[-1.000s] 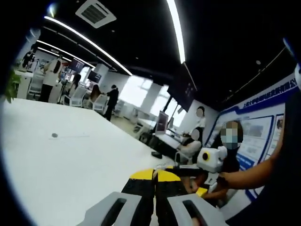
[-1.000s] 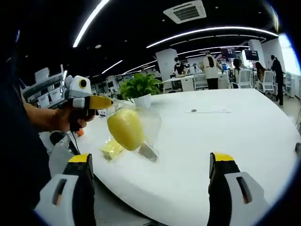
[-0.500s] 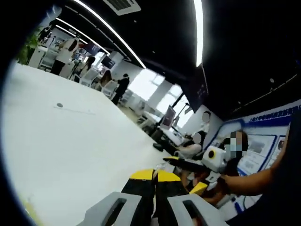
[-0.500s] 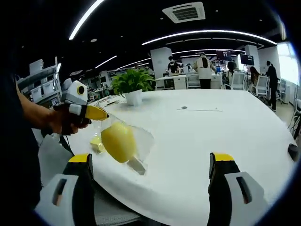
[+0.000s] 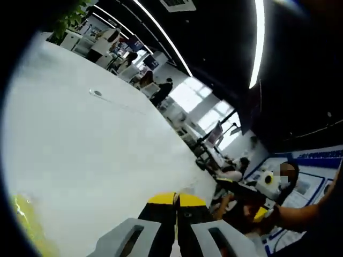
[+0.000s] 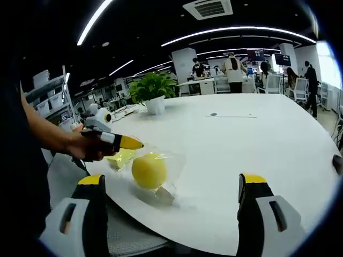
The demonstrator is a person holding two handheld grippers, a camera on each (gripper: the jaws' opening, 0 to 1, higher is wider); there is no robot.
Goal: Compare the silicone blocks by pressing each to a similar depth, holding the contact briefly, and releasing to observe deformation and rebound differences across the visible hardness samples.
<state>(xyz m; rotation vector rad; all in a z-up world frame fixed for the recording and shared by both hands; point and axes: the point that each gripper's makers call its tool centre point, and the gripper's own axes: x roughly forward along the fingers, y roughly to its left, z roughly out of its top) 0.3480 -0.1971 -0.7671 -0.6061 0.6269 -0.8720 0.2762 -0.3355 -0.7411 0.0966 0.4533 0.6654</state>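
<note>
A round yellow silicone block (image 6: pixel 148 171) lies inside a clear plastic bag (image 6: pixel 170 160) on the white table (image 6: pixel 278 139), near its front edge. My left gripper (image 6: pixel 128 143) comes in from the left, held in a hand, with its yellow tips shut on the bag's top edge. A second, flatter yellow block (image 6: pixel 120 158) lies on the table just behind it. In its own view the left gripper (image 5: pixel 176 201) has its jaws pressed together, and a yellow block (image 5: pixel 27 225) shows at the lower left. My right gripper (image 6: pixel 172 184) stands wide open in front of the bag, holding nothing.
A potted green plant (image 6: pixel 155 96) stands at the back left of the table. A small round insert (image 6: pixel 213 114) sits in the tabletop further back. People stand and sit at desks behind the table. The right gripper (image 5: pixel 236 187) shows in a hand at the right of the left gripper view.
The left gripper has lowered the bag with the round yellow block from hanging in the air down onto the table. The left gripper view has tilted towards the tabletop.
</note>
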